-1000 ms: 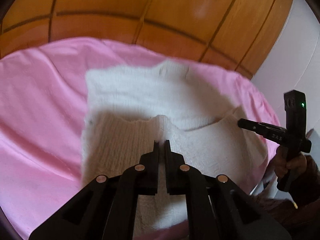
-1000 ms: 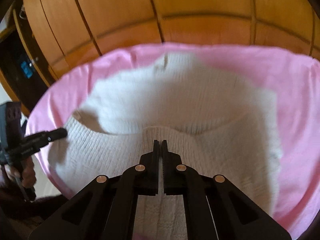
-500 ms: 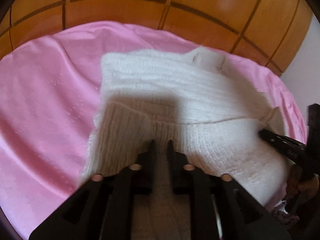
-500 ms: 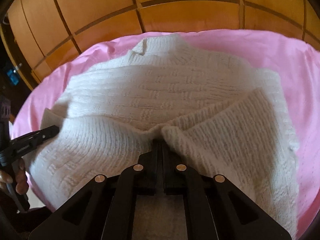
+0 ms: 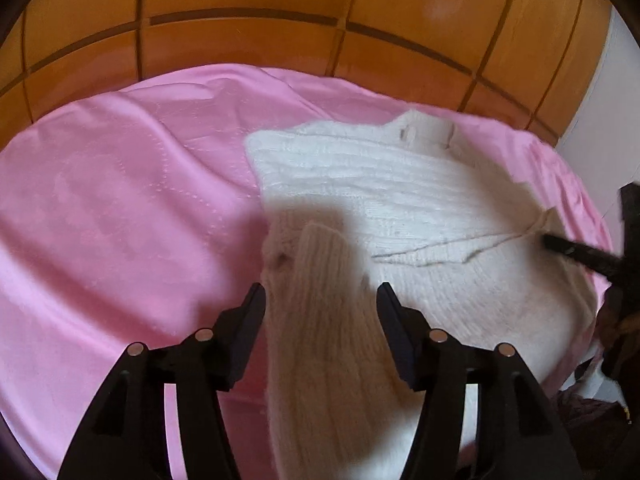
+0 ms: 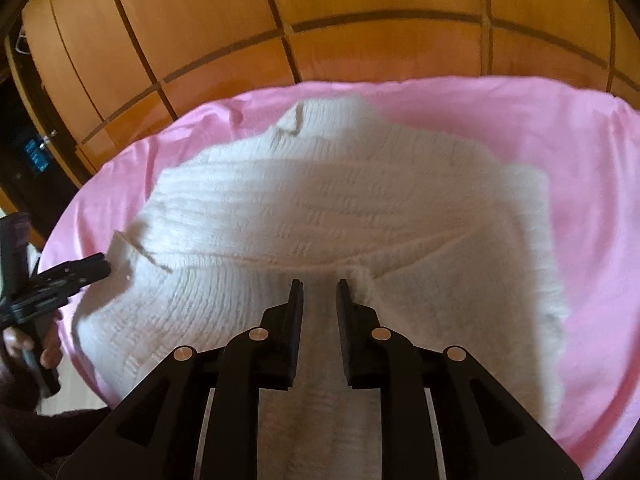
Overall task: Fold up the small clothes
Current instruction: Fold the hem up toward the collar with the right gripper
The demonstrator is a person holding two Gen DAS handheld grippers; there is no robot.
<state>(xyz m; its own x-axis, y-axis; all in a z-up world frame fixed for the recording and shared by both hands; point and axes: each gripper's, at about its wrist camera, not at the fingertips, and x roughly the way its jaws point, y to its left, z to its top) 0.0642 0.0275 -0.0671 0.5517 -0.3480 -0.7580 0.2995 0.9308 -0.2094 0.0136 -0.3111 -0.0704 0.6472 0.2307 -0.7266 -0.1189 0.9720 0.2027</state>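
A: Where is the garment?

B: The white knitted sweater (image 6: 320, 216) lies flat on the pink sheet (image 5: 120, 208), straight ahead of both grippers and running under them. Its collar points away from them, toward the wooden panelling (image 6: 360, 20) beyond the sheet.

A: And the left gripper (image 5: 320, 304)?

B: Its jaws have just been opening and now stand well apart. A folded sleeve of the sweater lies between them, but the pads do not press on it; there is a gap on each side.

A: The right gripper (image 6: 319, 292)?

B: Its jaws have just been opening too, though only a little. A narrow gap shows between the fingers, with knit below it, lying loose. Nothing is clamped.

A: How do the two sit to each other?

B: From the left wrist view, the right gripper's dark finger tips (image 5: 560, 246) reach in from the right, at the sweater's edge. From the right wrist view, the left gripper sits at the far left, touching or just beside the sweater's left edge, with a hand (image 6: 32, 344) on its handle.

A: Is the lower part folded?

B: Yes, it is folded up over the body, its edge crossing just ahead of both grippers.
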